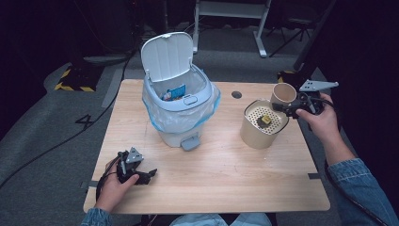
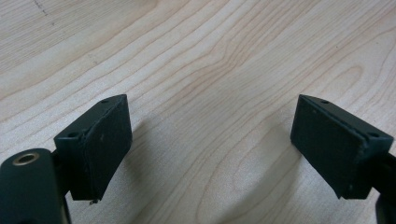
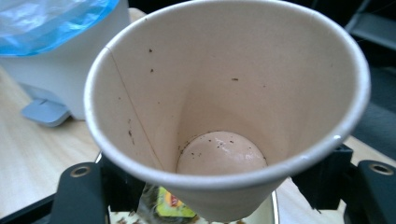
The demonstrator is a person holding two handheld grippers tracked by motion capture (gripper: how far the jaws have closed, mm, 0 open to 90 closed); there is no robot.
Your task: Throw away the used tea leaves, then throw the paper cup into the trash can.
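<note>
Right gripper (image 1: pixel 282 107) has its fingers clamped on a beige paper cup (image 1: pixel 283 94), one pad on each side of the cup wall. The cup sits between the fingers, tipped so its mouth faces the gripper camera. Cup interior (image 3: pixel 219 93) looks drained: just brown specks on the wall and bottom, no liquid visible.

Directly below the fingers sits a round beige container with a perforated strainer lid (image 1: pixel 263 123). A yellow-tagged tea bag (image 1: pixel 265 119) lies on the strainer, just under the held cup; its tag is visible (image 3: pixel 170 203) beneath the cup base.

My read: the emptying step looks done, tea bag caught on the strainer. What's left is likely dropping the cup in the white pedal bin with blue liner (image 1: pixel 181 101), lid (image 1: pixel 168 55) already up. It stands well off to the far side of the fingers, across the light wooden surface (image 1: pixel 226 174). Some blue packaging is already inside.

Right hand (image 1: pixel 322 117) is raised off the surface near its far right corner, forearm coming in from the edge, gripper pointing inward over the strainer.

Left gripper (image 1: pixel 136 173) rests low near the front left, fingers (image 2: pixel 100 144) spread wide, nothing but bare surface between them. Idle.
</note>
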